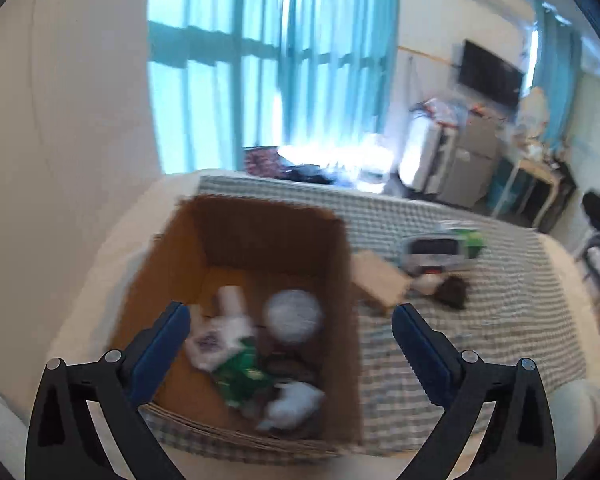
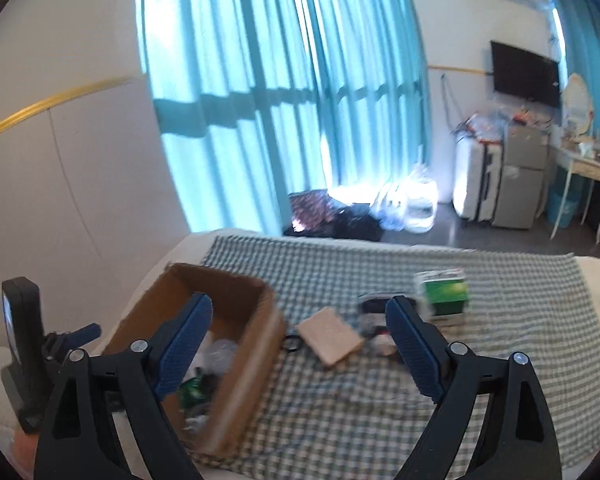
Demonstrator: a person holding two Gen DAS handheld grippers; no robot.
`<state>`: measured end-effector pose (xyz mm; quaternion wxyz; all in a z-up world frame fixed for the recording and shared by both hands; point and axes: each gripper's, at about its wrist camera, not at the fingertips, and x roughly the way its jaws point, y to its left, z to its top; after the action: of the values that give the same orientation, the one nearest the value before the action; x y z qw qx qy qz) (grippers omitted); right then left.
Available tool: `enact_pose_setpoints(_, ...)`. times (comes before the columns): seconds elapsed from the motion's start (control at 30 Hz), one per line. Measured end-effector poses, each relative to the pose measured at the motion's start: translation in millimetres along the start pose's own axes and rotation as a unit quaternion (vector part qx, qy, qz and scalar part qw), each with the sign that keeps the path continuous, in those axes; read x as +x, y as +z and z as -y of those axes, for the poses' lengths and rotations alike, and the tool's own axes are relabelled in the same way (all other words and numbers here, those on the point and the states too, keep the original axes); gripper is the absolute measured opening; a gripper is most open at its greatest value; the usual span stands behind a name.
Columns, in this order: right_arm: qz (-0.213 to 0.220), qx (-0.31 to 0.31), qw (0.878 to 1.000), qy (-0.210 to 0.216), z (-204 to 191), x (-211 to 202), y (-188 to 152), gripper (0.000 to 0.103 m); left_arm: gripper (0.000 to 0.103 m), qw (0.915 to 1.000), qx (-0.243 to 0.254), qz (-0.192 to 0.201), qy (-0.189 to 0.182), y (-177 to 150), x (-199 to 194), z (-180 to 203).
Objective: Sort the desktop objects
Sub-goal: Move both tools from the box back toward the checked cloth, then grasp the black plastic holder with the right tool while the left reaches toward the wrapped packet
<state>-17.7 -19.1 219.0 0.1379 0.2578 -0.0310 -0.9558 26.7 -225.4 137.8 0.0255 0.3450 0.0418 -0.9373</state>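
An open cardboard box (image 1: 332,280) stands on a green checked cloth (image 1: 500,320) and holds a white round lid (image 1: 294,316), a white bottle (image 1: 232,308), a green packet (image 1: 240,380) and crumpled white items. My left gripper (image 1: 292,336) hovers open and empty above the box. My right gripper (image 2: 300,332) is open and empty, above the cloth to the right of the box (image 2: 244,344). On the cloth lie a tan flat card (image 2: 328,338), a green and white carton (image 2: 444,296), a dark and white gadget (image 2: 374,308) and a black ring (image 2: 292,344).
The cloth covers a white bed (image 2: 596,280). A phone on a stand (image 2: 20,340) is at the left. Beyond are teal curtains (image 2: 280,100), bags on the floor (image 2: 340,216), a small fridge (image 2: 520,176), a wall TV (image 2: 526,74) and a side table (image 2: 588,168).
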Motion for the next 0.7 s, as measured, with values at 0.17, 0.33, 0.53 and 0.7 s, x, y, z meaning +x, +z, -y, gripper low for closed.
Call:
enact_pose_setpoints(0.17, -0.002, -0.002, 0.999, -0.037, 60, -23, -25, 0.090, 0.103, 0.9982, 0.050, -0.019, 0.027, -8, 4, 73)
enact_pose_setpoints(0.33, -0.019, -0.024, 0.999, -0.041, 95, -12, -57, 0.090, 0.103, 0.9965, 0.059, -0.050, 0.031, -24, 34, 129)
enact_pose_setpoints(0.53, -0.056, -0.045, 0.997, -0.024, 126, 36, -94, 0.090, 0.103, 0.9915, 0.083, -0.076, 0.065, -41, 91, 181)
enact_pose_setpoints(0.7, -0.082, -0.062, 0.994, -0.025, 146, 72, -125, 0.090, 0.103, 0.9867, 0.056, -0.106, 0.110, -48, 156, 191)
